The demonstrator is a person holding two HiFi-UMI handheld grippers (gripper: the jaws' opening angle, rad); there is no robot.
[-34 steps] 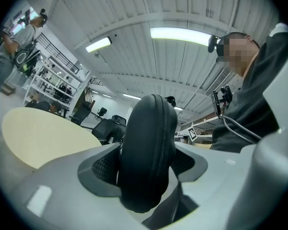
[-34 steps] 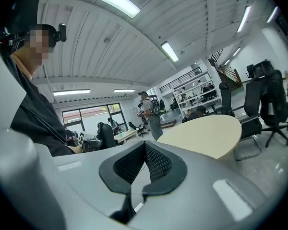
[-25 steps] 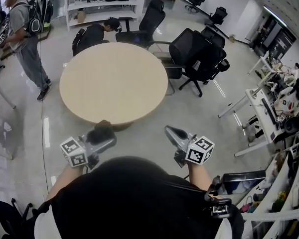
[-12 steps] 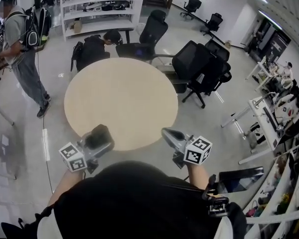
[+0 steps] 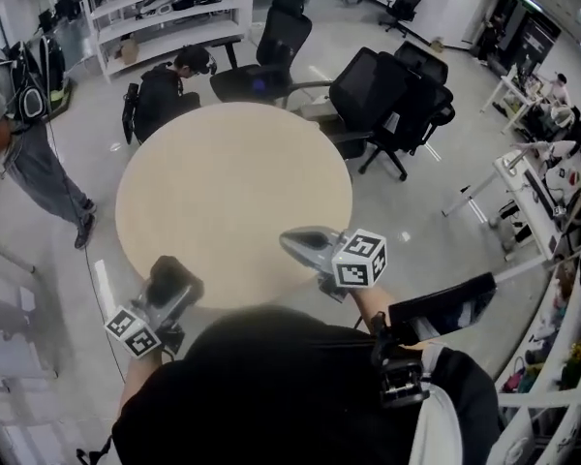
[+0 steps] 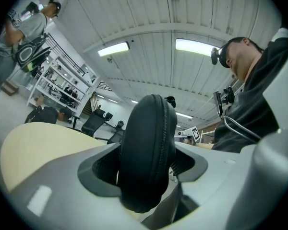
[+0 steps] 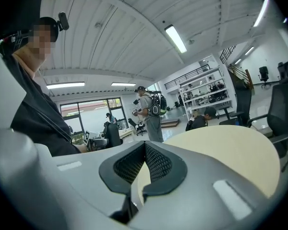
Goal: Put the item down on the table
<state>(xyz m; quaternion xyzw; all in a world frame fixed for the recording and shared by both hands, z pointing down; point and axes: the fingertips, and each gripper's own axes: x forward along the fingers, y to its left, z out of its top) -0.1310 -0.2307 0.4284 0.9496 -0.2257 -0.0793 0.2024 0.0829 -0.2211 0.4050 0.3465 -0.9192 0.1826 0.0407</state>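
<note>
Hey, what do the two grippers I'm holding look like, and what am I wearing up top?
Both the left gripper and the right gripper are smooth light grey shells tapering to two fingers lined with dark, mesh-textured pads. Each carries a white cube printed with black square markers at its back end. The person wears a black top.

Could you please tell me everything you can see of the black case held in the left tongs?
The black zippered case is a rounded, oval pouch with a smooth, matte, semi-rigid shell. A closed zipper runs around its narrow edge. It stands on edge, upright, and is clamped across its flat sides by the mesh pads of the left tongs. It hangs by the near edge of the round table, and only the pads seem to touch it.
</note>
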